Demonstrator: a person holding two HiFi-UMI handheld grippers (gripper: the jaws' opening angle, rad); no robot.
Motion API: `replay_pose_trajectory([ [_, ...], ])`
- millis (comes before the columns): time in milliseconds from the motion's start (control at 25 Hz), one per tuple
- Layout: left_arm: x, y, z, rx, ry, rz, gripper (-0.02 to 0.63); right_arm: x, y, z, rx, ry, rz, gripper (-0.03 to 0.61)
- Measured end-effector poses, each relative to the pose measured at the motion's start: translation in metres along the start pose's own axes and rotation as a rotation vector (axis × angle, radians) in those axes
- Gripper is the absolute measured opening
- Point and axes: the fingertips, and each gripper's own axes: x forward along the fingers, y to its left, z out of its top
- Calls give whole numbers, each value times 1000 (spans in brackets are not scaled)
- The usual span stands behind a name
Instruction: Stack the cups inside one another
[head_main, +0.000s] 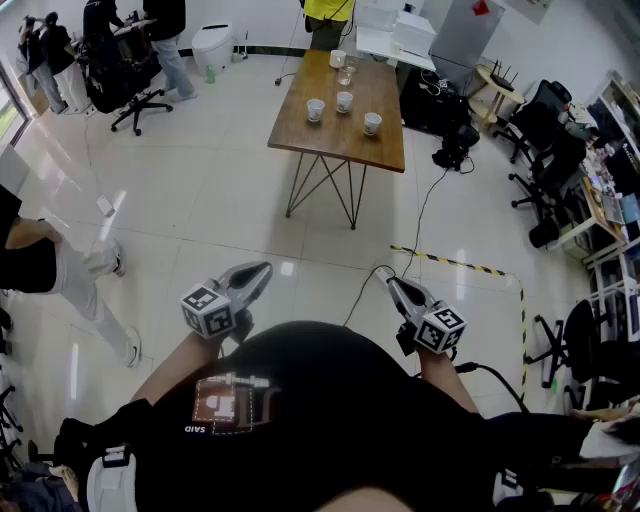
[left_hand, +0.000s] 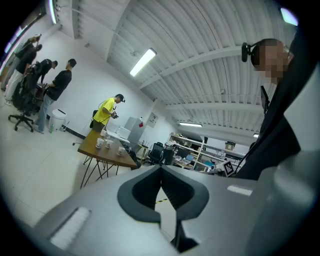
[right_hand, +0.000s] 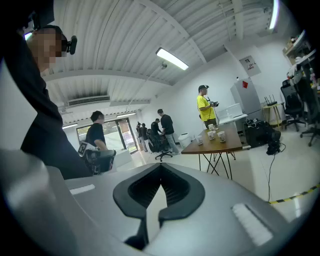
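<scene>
Head view first: I'm well back from the table (head_main: 340, 135), and the cups (head_main: 344, 101) stand apart from one another on its top, three in a loose row and another cup (head_main: 338, 58) farther back, none nested. By my reading the task has not started: every cup is yet to be picked up, and first I have to cross the floor. The left gripper (head_main: 257, 272) and the right gripper (head_main: 398, 290) are held out in front of me, both pointing toward the table. A cable (head_main: 420, 220) snakes over the tiles and striped tape (head_main: 450, 262) runs just ahead on my right, so I'd watch my footing there. A person in black (head_main: 60, 270) is at my left, and a person in a yellow top (head_main: 325, 12) stands at the table's far end. Left gripper view now: the jaws are pressed together with nothing between them, and the cups (left_hand: 109, 144) show small on the distant table. Right gripper view: these jaws also meet at the tips, empty, with the cups (right_hand: 211, 135) far off beyond them and office chairs (right_hand: 159, 145) to the side. Both claws will need to spread before any pickup.
</scene>
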Motion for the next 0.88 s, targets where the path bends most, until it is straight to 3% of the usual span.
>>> replay_pose_trajectory([
  [520, 10, -2, 2, 11, 7, 3, 3, -4, -4, 2, 4, -7, 15, 14],
  [880, 55, -45, -2, 21, -3, 29, 3, -43, -42, 22, -21, 5, 58, 14],
])
